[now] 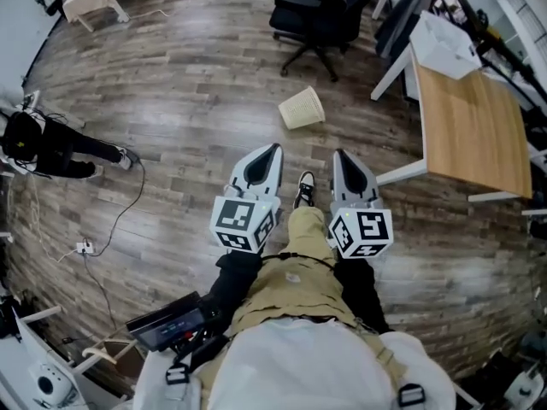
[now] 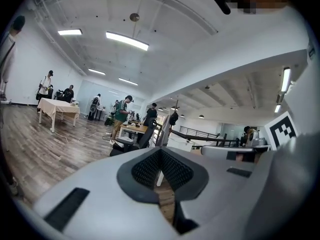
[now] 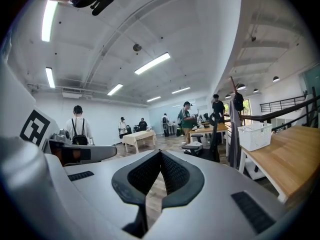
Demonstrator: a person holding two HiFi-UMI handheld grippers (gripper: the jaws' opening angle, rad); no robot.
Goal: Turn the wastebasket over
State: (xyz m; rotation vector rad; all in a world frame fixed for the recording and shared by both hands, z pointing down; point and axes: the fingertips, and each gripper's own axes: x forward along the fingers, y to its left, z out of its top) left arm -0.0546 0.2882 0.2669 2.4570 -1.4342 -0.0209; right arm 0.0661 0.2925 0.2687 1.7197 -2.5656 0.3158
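Note:
A pale cream wastebasket [image 1: 301,108] lies on its side on the wooden floor, well ahead of both grippers. My left gripper [image 1: 275,149] and right gripper [image 1: 340,155] are held side by side near my legs, pointing forward, roughly a gripper's length short of the basket. In the left gripper view the left gripper [image 2: 160,152] has its black ribbed pads meeting at the tips with nothing between them. The right gripper [image 3: 160,153] looks the same in its own view. Neither gripper view shows the wastebasket.
A black office chair [image 1: 320,20] stands beyond the basket. A wooden desk [image 1: 470,126] with a white bin [image 1: 444,45] is at the right. A person in black [image 1: 51,148] sits at the left, with a cable [image 1: 120,220] on the floor. My shoe [image 1: 303,188] is between the grippers.

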